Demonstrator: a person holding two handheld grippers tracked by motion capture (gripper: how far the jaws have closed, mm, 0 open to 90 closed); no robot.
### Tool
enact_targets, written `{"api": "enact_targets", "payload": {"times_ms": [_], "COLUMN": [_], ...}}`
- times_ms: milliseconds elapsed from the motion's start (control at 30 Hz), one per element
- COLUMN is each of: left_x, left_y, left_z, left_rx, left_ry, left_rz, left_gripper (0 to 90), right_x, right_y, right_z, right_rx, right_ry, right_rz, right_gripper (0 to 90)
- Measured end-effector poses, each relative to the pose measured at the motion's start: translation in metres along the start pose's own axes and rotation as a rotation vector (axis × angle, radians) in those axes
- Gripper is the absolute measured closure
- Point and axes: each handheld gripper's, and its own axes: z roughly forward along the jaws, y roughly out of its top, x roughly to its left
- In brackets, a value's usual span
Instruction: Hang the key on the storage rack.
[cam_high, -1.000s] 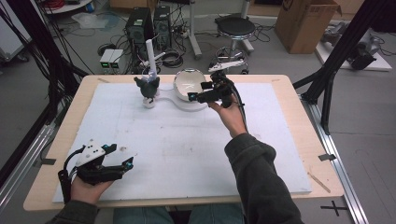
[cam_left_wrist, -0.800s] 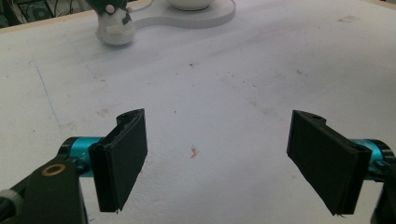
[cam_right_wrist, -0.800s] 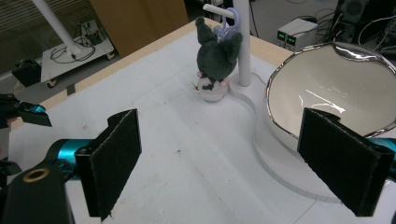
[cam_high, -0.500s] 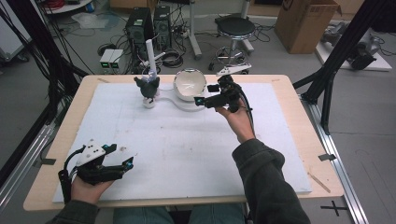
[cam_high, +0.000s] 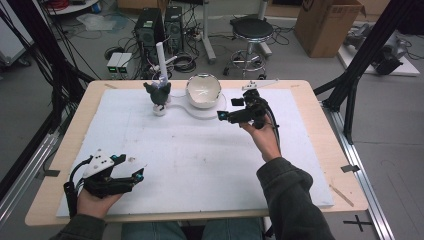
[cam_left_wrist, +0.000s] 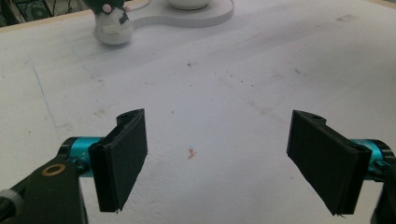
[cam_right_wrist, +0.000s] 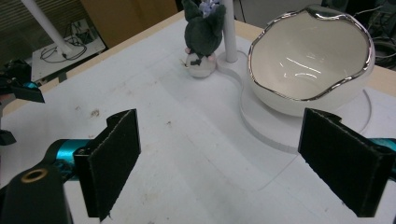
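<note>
The left hand (cam_high: 92, 202) lies low at the near left corner of the white mat (cam_high: 200, 155), forearm entering from the bottom edge. It grips the left gripper (cam_high: 131, 175), which points across the mat toward the right with its grey plate on top. In the left gripper view its 2 black jaws stand wide apart with nothing between them, only bare mat with a small reddish speck (cam_left_wrist: 191, 152).

The right arm reaches forward from the bottom in a dark sleeve (cam_high: 290, 200), wrist extended, the right hand (cam_high: 264, 140) raised above the mat on the far right side. It holds the right gripper (cam_high: 226, 116) pointing leftward toward the bowl (cam_high: 203, 91), near it but not touching. In the right gripper view the jaws are spread wide and empty, with the bowl just beyond the right jaw.

The bowl (white, with a wavy silver rim) sits on the round end of a flat white base (cam_right_wrist: 261, 128) at the far middle of the mat. At the base's other end a white post (cam_high: 160, 60) stands upright, and a small dark plush figure (cam_high: 158, 95) on a white ball sits beside it.
</note>
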Motion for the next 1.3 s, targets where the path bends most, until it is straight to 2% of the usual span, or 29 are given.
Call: {"api": "enact_targets", "payload": {"times_ms": [100, 400, 500, 667, 833, 1033, 1300], "left_x": [0.0, 0.0, 0.0, 0.0, 0.0, -0.001, -0.001], "left_y": [0.0, 0.0, 0.0, 0.0, 0.0, 0.0, 0.001], "left_z": [0.0, -0.001, -0.002, -0.003, -0.002, -0.002, -0.001], "left_rx": [-0.002, -0.004, -0.004, -0.002, -0.006, -0.001, -0.003], "left_ry": [-0.001, 0.0, 0.001, 0.003, 0.002, -0.001, -0.003], "left_rz": [-0.004, -0.003, -0.004, -0.005, -0.004, -0.001, 0.0], "left_gripper": [20.8, 20.7, 20.8, 20.8, 20.7, 20.8, 20.8], "right_x": [0.0, 0.006, 0.005, 0.002, 0.004, 0.006, 0.005], "right_y": [-0.002, -0.004, -0.007, -0.013, -0.016, -0.022, -0.031], "right_z": [-0.003, -0.012, -0.014, -0.021, -0.026, -0.029, -0.036], "right_rx": [0.005, -0.011, 0.004, -0.01, -0.017, -0.01, -0.014], "right_ry": [0.002, 0.002, 0.009, -0.001, -0.022, -0.026, -0.033], "right_rz": [0.009, -0.015, -0.006, -0.001, -0.02, -0.028, -0.016], "right_gripper": [12.0, 11.9, 11.9, 11.9, 11.9, 11.9, 11.9]}}
